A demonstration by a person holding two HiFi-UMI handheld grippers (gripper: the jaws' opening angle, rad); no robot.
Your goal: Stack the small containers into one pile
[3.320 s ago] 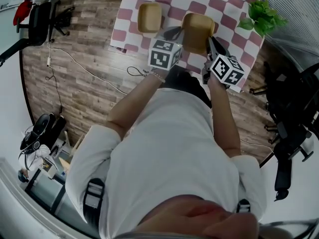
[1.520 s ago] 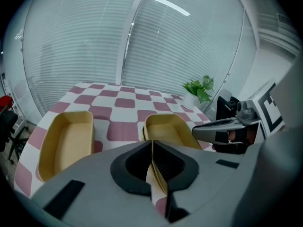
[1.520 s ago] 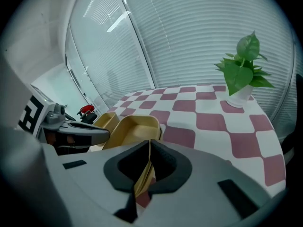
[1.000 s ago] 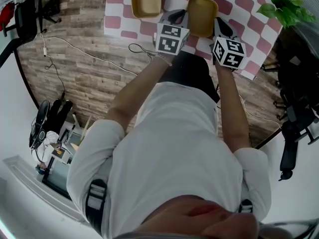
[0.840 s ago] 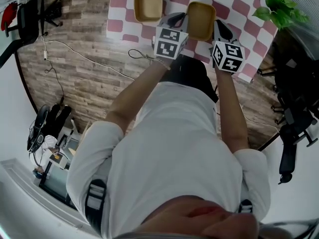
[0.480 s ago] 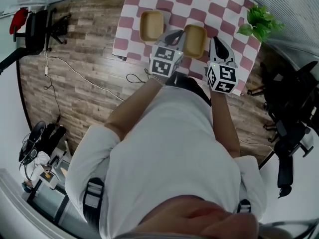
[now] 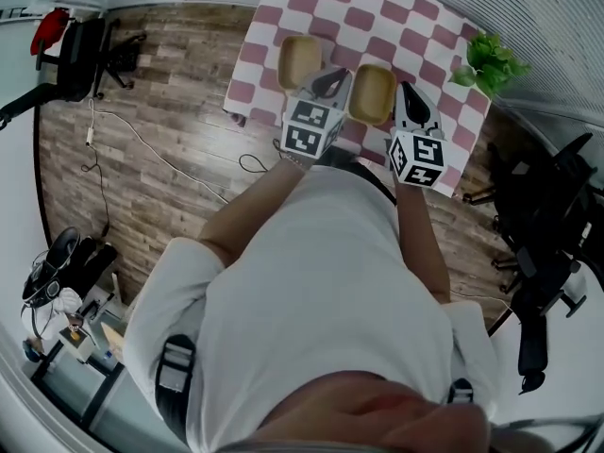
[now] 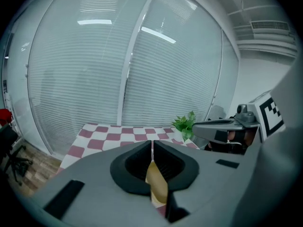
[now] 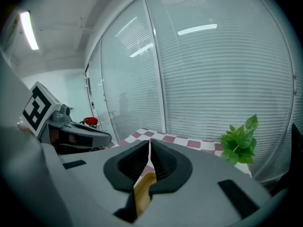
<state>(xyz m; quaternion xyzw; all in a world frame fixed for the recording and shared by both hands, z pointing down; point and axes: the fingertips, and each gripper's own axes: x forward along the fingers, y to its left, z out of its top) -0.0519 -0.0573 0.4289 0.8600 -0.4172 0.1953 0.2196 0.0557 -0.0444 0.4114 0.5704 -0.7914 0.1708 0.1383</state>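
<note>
We have bare worktop [image 7: 377, 12] beyond the held tub [image 7: 372, 93]; a plant [image 7: 491, 61] blocks the right corner, the loose tub [image 7: 300, 61] stands to our left.

held container [image 7: 371, 94]: tan, matt, pulp-paper look, smooth inside
second container [image 7: 300, 61]: same tan matt finish
table cover [image 7: 377, 8]: pink and white checks, matt, cloth-like
floor [image 7: 160, 159]: wood-grain planks, low sheen
left gripper [image 8: 152, 148]: matt grey plastic shell, black matt pads
right gripper [image 9: 150, 150]: same grey plastic, same black pads
window wall [image 8: 94, 56]: glossy glass, slatted blinds behind
plant [image 9: 241, 138]: green leaves, slightly glossy
shirt [image 7: 321, 281]: white matt cloth
</note>
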